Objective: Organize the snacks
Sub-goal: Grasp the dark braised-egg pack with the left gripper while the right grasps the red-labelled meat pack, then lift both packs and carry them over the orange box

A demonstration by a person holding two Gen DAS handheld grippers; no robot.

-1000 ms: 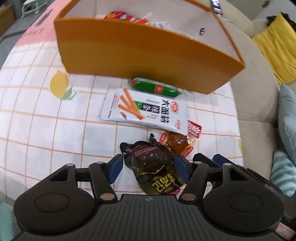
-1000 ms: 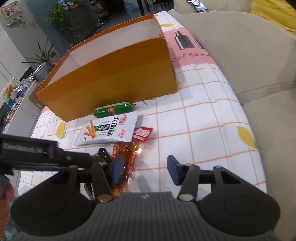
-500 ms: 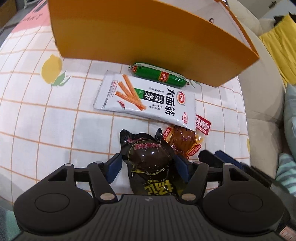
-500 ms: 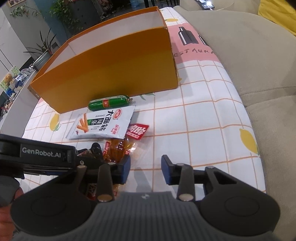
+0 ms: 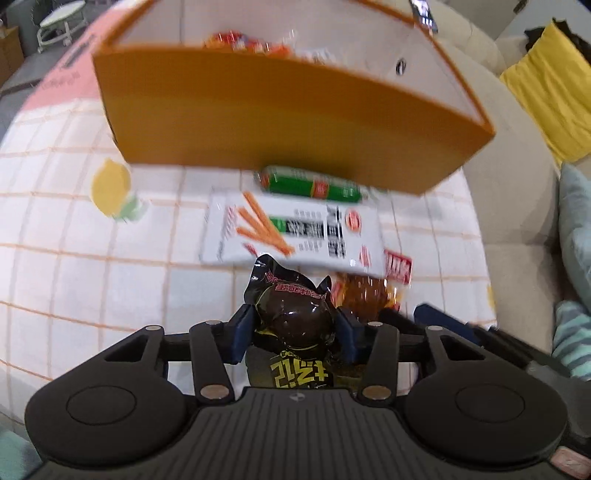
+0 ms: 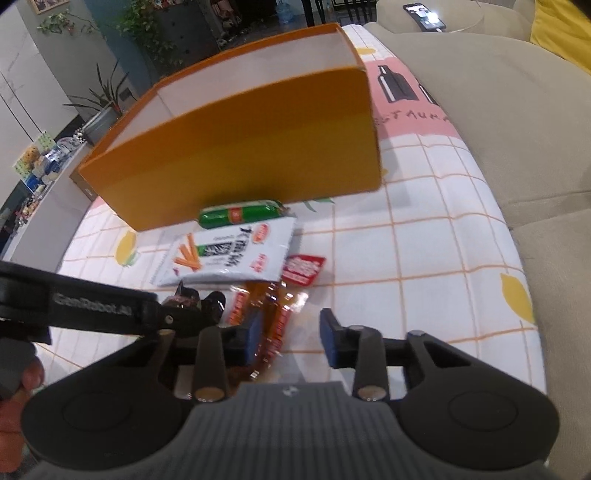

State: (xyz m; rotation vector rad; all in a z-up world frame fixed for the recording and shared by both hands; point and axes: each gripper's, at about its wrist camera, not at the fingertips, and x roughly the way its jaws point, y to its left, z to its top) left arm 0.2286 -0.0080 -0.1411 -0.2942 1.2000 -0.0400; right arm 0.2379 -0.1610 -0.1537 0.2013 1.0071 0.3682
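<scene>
My left gripper (image 5: 293,326) is shut on a dark brown snack packet (image 5: 295,321) and holds it above the checked cloth. An orange box (image 5: 280,125) with snacks inside stands ahead. In front of it lie a green sausage (image 5: 310,186), a white noodle-stick pack (image 5: 295,230), a small red packet (image 5: 398,266) and an amber packet (image 5: 364,297). My right gripper (image 6: 290,338) is open, low over the cloth, with its left finger on the amber packet (image 6: 271,321). The left gripper's arm (image 6: 96,310) crosses the right wrist view at the left.
The checked tablecloth (image 6: 424,258) with lemon prints covers the surface. A beige sofa (image 6: 517,122) runs along the right, with a yellow cushion (image 5: 550,92) and a phone (image 6: 423,14) on it. Plants (image 6: 103,92) stand at the back left.
My left gripper has closed on the dark brown packet and lifted it toward the orange box. My right gripper has opened a little and stays by the amber packet.
</scene>
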